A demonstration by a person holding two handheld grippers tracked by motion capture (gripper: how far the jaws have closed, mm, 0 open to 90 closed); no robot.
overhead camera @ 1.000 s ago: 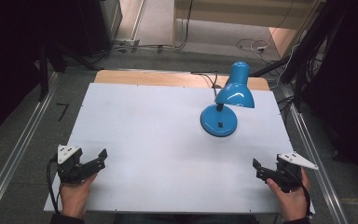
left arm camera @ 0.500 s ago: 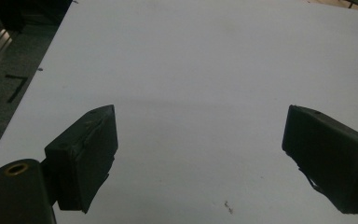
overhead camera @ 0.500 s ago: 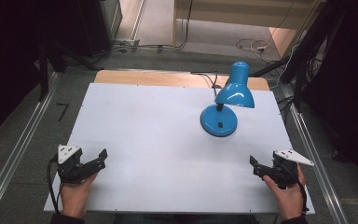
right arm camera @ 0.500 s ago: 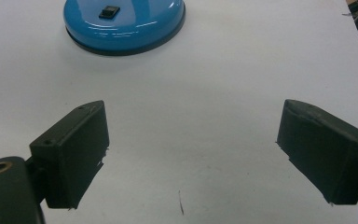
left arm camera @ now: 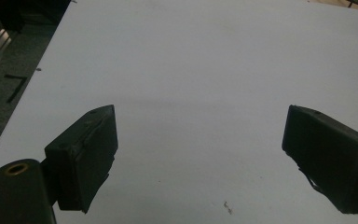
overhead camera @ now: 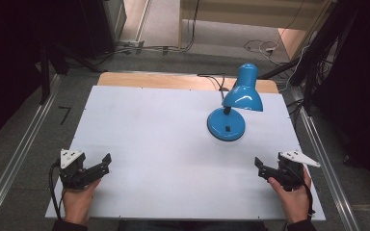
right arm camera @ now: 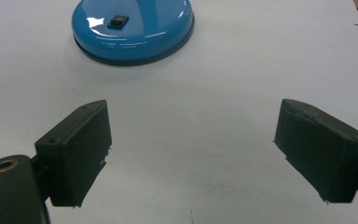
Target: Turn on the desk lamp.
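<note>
Blue lamp, one; two tongs, left and right.

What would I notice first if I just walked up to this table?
The shiny blue lamp, standing on the white table toward its far right, shade tipped down over its round base. Then the two black grippers at the near corners, left gripper and right gripper, both open and holding nothing.

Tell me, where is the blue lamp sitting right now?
In the high view the blue lamp stands on the white table, toward its far right, ahead of the right gripper; its round base also shows in the right gripper view.
</note>
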